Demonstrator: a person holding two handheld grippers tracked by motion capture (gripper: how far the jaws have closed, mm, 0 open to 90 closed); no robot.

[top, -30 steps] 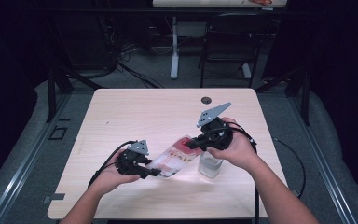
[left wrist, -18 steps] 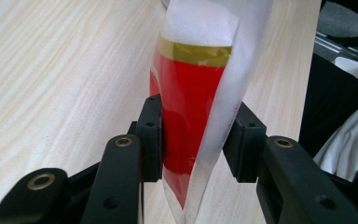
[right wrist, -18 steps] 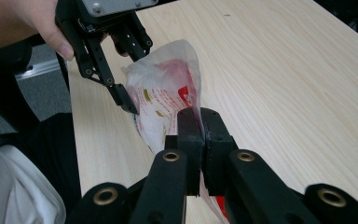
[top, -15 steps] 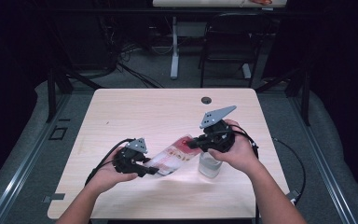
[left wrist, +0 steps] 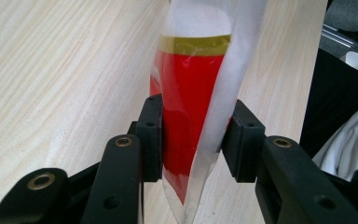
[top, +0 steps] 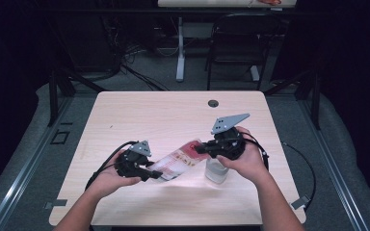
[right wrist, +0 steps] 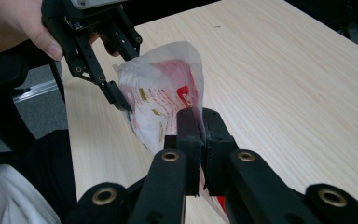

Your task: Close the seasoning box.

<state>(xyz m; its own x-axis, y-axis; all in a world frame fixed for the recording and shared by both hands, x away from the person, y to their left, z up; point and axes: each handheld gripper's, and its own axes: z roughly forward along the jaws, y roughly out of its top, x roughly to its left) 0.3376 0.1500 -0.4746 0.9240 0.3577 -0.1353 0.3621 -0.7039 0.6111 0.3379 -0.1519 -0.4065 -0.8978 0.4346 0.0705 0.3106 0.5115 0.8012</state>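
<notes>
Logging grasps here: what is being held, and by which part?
Both grippers hold one red-and-white plastic packet: left gripper at its lower end, right gripper at the opposite edge.

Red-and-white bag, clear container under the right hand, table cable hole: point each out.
red-and-white bag (top: 176, 163), high view, its printed middle.
clear container (top: 216, 172), high view, its lower wall below the hand.
cable hole (top: 213, 103), high view, its dark centre.

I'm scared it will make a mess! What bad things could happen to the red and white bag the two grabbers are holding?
1. The bag is thin plastic, pinched at opposite ends by the left gripper and the right gripper. If the hands pull apart, it might tear.
2. The left gripper's jaws squeeze only a narrow edge, so the bag might slip out and drop onto the table.
3. A clear container stands right under the right hand; a bump might tip it.
</notes>
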